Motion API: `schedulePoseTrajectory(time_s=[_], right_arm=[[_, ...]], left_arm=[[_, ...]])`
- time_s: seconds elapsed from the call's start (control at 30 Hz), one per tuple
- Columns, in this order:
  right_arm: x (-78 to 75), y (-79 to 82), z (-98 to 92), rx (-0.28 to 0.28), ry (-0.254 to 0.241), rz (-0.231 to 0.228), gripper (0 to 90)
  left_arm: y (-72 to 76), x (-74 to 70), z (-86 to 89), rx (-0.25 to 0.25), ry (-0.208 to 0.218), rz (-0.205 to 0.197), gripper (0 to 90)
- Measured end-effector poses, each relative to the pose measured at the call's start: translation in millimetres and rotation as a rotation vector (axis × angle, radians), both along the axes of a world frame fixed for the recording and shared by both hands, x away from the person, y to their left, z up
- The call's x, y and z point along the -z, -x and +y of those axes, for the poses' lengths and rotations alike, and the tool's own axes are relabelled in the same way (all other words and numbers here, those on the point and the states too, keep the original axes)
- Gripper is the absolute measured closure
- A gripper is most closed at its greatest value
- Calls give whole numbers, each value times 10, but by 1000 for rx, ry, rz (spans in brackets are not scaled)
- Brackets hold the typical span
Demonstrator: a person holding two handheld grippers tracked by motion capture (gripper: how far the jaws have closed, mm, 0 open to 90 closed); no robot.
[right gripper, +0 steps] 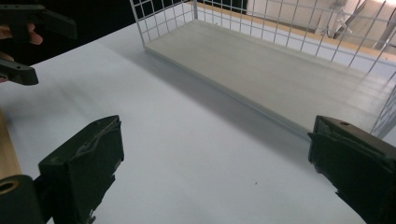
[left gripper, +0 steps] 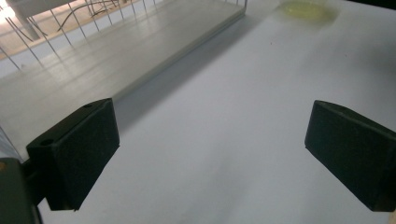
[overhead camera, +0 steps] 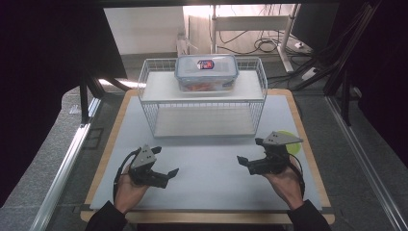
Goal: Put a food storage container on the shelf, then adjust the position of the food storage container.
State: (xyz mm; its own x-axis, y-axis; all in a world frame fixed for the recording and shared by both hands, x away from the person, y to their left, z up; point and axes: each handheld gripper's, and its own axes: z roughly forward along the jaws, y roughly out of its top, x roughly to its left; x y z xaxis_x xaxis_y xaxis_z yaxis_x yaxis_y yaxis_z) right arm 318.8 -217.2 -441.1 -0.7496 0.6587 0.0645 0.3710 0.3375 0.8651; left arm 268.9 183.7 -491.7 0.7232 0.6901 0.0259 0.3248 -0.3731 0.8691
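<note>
A white wire rack [overhead camera: 202, 98] with two shelves stands at the middle back of the table. On its top shelf sits a clear plastic box with a grey-blue lid [overhead camera: 206, 71] and something orange inside. My left gripper [overhead camera: 165, 161] is held low over the white mat at the front left, jaws wide apart and pointing right. My right gripper [overhead camera: 249, 150] is at the front right and points left, toward the other one. In the left gripper view the left gripper [left gripper: 212, 154] is open over bare mat. In the right gripper view the right gripper [right gripper: 219, 165] is open too, with nothing between its pads.
A yellow-green disc [overhead camera: 290, 143] lies on the mat at the right, partly under the right gripper's grey plate, and the same disc [left gripper: 306, 8] is at the top of the left gripper view. The rack's lower shelf [right gripper: 280, 79] is bare. The left gripper [right gripper: 28, 42] appears far off.
</note>
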Motion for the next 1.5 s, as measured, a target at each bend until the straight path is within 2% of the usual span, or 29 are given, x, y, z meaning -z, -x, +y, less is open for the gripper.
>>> schedulePoseTrajectory(time_s=[0.07,0.2,0.37,0.47,0.67,0.83,0.93,1.1,1.17,1.3,1.37,1.5], right_arm=[[65,38,-17,21,-3,-13,51],[161,101,-25,29,19,-29,52],[308,151,-9,33,75,-2,50],[387,155,-6,39,116,10,49],[396,125,-17,66,131,44,6],[364,69,-90,95,120,107,18],[318,52,-155,118,114,115,125],[184,9,-303,166,108,96,338],[138,-12,-405,175,98,95,459],[103,-58,-601,216,120,83,640],[80,-85,-686,245,134,67,704],[30,-133,-853,310,124,48,820]], left_arm=[[40,52,23,-4,-10,9,16],[107,141,63,-13,-21,26,15],[145,249,62,-12,-41,47,15],[140,271,48,-16,-58,45,16],[136,269,72,-28,-39,37,18],[129,283,78,-29,-34,44,17],[127,286,72,-28,-36,45,18],[126,286,74,-28,-33,42,20],[127,290,67,-24,-35,42,20],[131,290,53,-17,-41,38,20],[131,294,51,-16,-40,36,20],[127,298,52,-16,-43,36,21]])
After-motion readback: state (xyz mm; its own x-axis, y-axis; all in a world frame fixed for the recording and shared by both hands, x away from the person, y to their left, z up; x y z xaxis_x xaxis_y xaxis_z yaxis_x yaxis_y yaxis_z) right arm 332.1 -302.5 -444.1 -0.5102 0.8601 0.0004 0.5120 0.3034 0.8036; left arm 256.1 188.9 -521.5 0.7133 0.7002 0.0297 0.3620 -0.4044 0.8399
